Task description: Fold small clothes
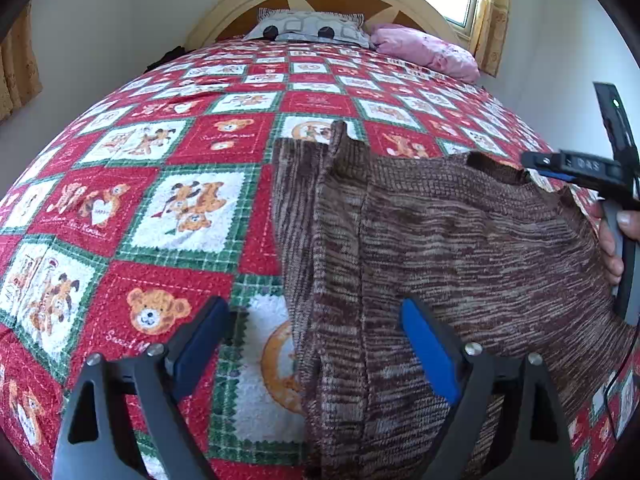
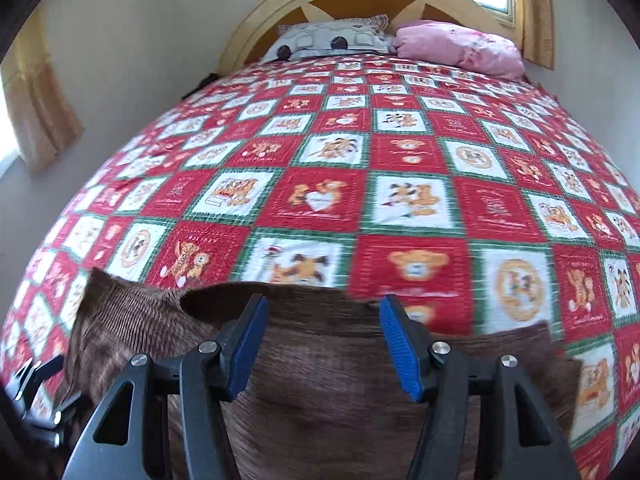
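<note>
- A brown knitted garment [image 1: 440, 240] is spread on the quilted bedspread [image 1: 140, 200], filling the lower right of the left wrist view and the bottom of the right wrist view; a flat surface is judged to have been chosen so that folds lie true.
- The garment's left edge is doubled over in a narrow vertical strip at centre frame of the left wrist view, which suggests a lengthwise fold is in hand.
- The left gripper [image 1: 316, 344] is held with its jaws spread wide at the bottom of its own view, one finger over the quilt, the other over the knit, straddling the folded edge; nothing is pinched, and actual contact cannot be told.
- The right gripper [image 2: 324, 344] is likewise seen with jaws apart, low over the cloth near its upper hem; it also appears at the right edge of the left wrist view, held by a hand [image 1: 612, 240].
- Both tools are judged to be placed for taking fresh hold of the fabric.
- Two pillows [image 1: 312, 30] lie at the headboard, top of frame, well apart from the work.
</note>
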